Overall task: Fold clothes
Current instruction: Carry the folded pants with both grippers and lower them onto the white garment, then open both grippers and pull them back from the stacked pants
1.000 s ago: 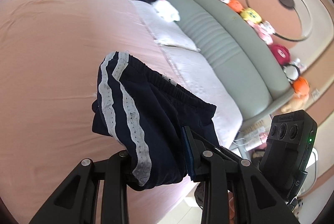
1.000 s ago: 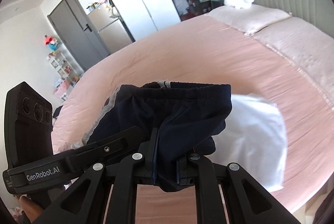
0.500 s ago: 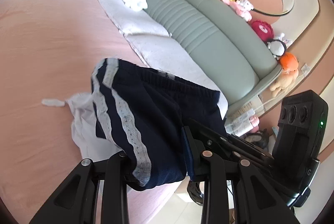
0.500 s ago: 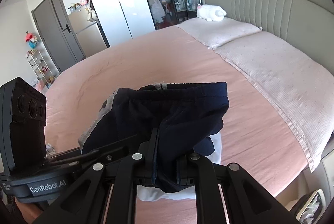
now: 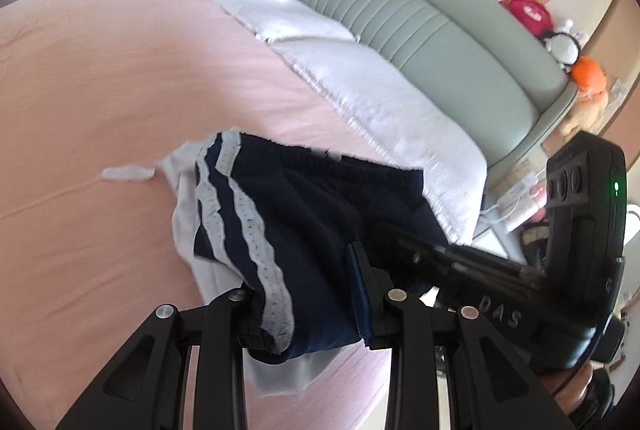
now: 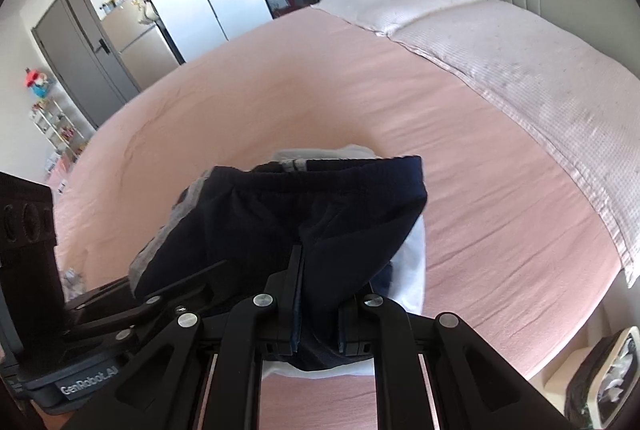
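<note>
Folded navy shorts with white side stripes hang between both grippers above the pink bed. My left gripper is shut on one edge of the shorts. My right gripper is shut on the other edge of the shorts. A folded white garment lies on the bed right under the shorts; it also shows in the right wrist view. The right gripper's body shows at the right of the left wrist view.
The pink bed sheet spreads wide to the left. Pale pillows and a green headboard with plush toys lie beyond. A small white scrap lies on the sheet. The bed's edge is near, floor clutter beyond.
Both grippers have carried the shorts sideways over the bed until they hang above the folded white garment. The grip on the shorts has not changed.
</note>
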`<state>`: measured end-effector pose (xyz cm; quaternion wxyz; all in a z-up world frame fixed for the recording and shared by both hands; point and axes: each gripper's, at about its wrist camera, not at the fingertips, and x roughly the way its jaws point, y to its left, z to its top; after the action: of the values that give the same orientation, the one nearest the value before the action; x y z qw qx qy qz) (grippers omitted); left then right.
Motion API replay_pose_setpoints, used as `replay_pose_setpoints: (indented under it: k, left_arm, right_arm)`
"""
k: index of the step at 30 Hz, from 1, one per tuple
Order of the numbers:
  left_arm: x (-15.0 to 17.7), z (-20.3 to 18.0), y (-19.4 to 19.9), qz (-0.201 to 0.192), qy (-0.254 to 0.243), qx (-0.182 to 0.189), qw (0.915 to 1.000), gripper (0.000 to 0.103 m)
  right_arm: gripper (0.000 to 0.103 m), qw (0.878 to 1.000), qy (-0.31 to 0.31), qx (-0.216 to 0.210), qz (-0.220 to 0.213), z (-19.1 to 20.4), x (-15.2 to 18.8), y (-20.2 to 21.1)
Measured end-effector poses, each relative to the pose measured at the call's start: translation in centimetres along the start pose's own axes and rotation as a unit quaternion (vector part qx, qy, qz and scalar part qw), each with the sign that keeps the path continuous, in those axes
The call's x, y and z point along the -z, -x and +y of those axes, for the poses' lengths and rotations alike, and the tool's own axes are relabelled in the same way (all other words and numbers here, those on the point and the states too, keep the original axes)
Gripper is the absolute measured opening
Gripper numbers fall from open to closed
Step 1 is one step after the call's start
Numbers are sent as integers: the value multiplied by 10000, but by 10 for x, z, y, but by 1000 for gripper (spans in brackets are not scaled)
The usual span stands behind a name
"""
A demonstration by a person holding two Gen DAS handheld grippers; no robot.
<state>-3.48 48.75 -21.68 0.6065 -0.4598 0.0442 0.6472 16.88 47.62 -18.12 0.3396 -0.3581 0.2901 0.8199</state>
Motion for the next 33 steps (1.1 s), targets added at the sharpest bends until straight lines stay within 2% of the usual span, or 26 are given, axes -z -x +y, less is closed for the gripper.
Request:
replay_pose_setpoints:
  k: [5, 9, 10, 12, 13, 14, 16, 17, 18, 22, 28, 33]
  left_arm:
    - [9, 9, -1, 79, -59, -124, 9999, 27]
    - [12, 10, 3, 28, -171, -262, 9995, 28]
    - [13, 10, 4, 28, -241, -335, 9991, 28]
    - [14, 9, 6, 35, -371, -433, 9984, 28]
    - [15, 9, 8, 31, -394, -474, 9981, 28]
    - [15, 10, 10, 18, -376, -502, 9980, 30]
    - [16, 11, 16, -20, -317, -568, 9979, 47]
    - [17, 12, 21, -62, -270, -651, 9975, 74]
    - [16, 11, 27, -141, -252, -747, 9968, 88]
    - [16, 0, 56, -582, -384, -883, 9936, 88]
    - [17, -21, 80, -638, -798, -1412, 9847, 88]
    - [39, -34, 113, -836, -695, -1279, 9858, 88]
  right_arm:
    - [11, 9998, -64, 66, 187, -13, 8, -12]
    - [11, 9997, -173, -112, 165, -18, 10, -12]
    - [15, 9998, -117, -110, 148, -17, 11, -11]
    - [32, 9999, 29, 85, 66, -14, 12, -9]
    - [51, 9997, 62, 242, 69, -14, 12, -9]
    - [65, 9992, 93, 394, 71, -13, 13, -9]
    - [73, 9985, 54, 550, 30, -14, 15, -4]
    - [76, 9982, -42, 602, -17, -16, 16, 1]
    - [77, 9981, -130, 603, -42, -18, 16, 4]
    - [82, 9983, -376, 432, -80, -17, 23, 21]
    - [88, 9973, -169, 704, -130, -2, 37, 53]
    - [88, 9967, -356, 715, 158, 10, 50, 79]
